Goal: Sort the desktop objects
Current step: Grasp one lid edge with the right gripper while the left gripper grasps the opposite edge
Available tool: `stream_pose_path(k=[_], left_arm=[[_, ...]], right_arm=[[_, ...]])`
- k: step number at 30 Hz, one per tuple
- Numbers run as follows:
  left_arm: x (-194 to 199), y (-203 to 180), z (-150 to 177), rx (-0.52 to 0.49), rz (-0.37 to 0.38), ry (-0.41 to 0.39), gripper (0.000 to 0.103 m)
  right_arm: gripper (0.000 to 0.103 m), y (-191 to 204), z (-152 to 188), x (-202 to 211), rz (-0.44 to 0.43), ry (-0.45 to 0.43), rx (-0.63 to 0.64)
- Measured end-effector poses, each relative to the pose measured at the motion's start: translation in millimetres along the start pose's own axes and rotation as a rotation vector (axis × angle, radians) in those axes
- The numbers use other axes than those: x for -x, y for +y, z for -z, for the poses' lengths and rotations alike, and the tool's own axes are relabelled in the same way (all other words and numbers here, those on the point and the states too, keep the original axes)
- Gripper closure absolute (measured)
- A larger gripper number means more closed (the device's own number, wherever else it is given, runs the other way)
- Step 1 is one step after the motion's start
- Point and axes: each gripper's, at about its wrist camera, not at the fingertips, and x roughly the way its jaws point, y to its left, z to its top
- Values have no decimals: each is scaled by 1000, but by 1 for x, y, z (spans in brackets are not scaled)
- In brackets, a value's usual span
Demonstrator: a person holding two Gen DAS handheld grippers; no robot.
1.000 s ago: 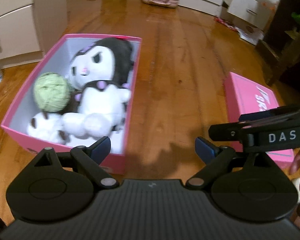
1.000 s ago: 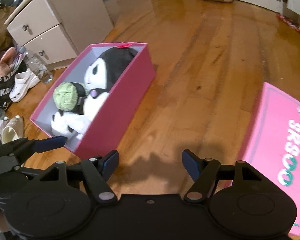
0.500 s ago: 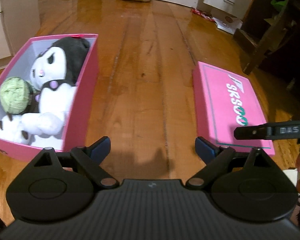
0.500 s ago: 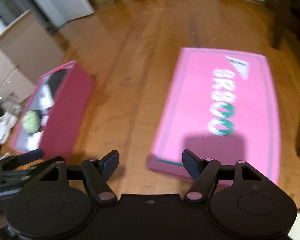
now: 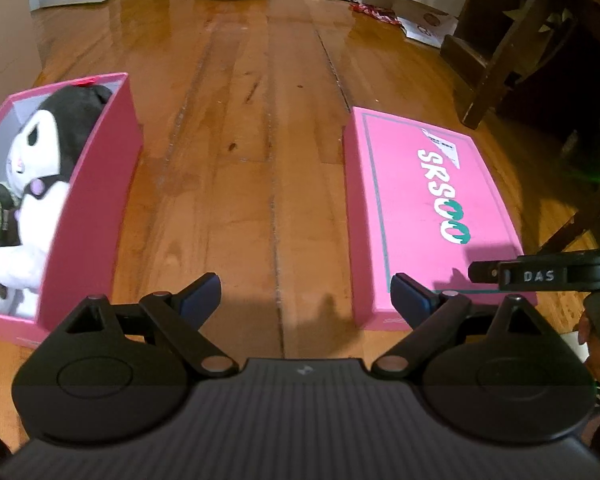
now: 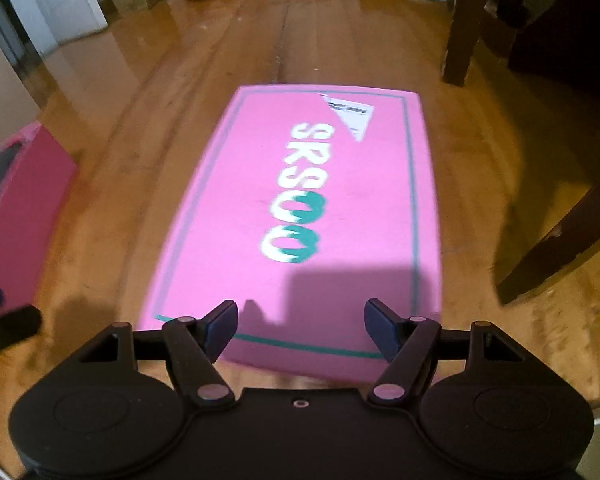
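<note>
While right hand-held gripper [image 6: 301, 330] gapes over lid [image 6: 300, 216]; left hand-held gripper [image 5: 305, 296] empty

"SRS00" stands on the pink lid [image 6: 300, 216]; "DAS" on the right hand-held gripper [image 5: 540, 276].

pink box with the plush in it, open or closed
Open. The pink box has no lid on; the plush toy shows inside. The lid lies flat on the floor, apart from it.

Bare floor [image 5: 252, 184] lane ahead of left jaws, between open pink box [image 5: 96, 216] and lid [image 5: 432, 208]. Dark furniture legs [image 6: 460, 24] right of right jaws.
</note>
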Motion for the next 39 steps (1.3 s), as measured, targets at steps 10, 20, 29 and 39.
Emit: stream_pose_path(k=[10,20,29,39], left_arm=[[-38,-24,-16,-88,57,-6,9],[-70,-56,-34,-161,173,-8,9],[-99,-65,-44,-144,252,52,9],[-119,-64,-47,-135,236,100,9]], right_arm=[[28,-25,-3,-14,25,-20,-45],[27,-54,-12,-22,19,-61,-135],[20,-73,-15,-36,-43,-30,-203],[6,-71,-20,-48,-35,-62,-182]])
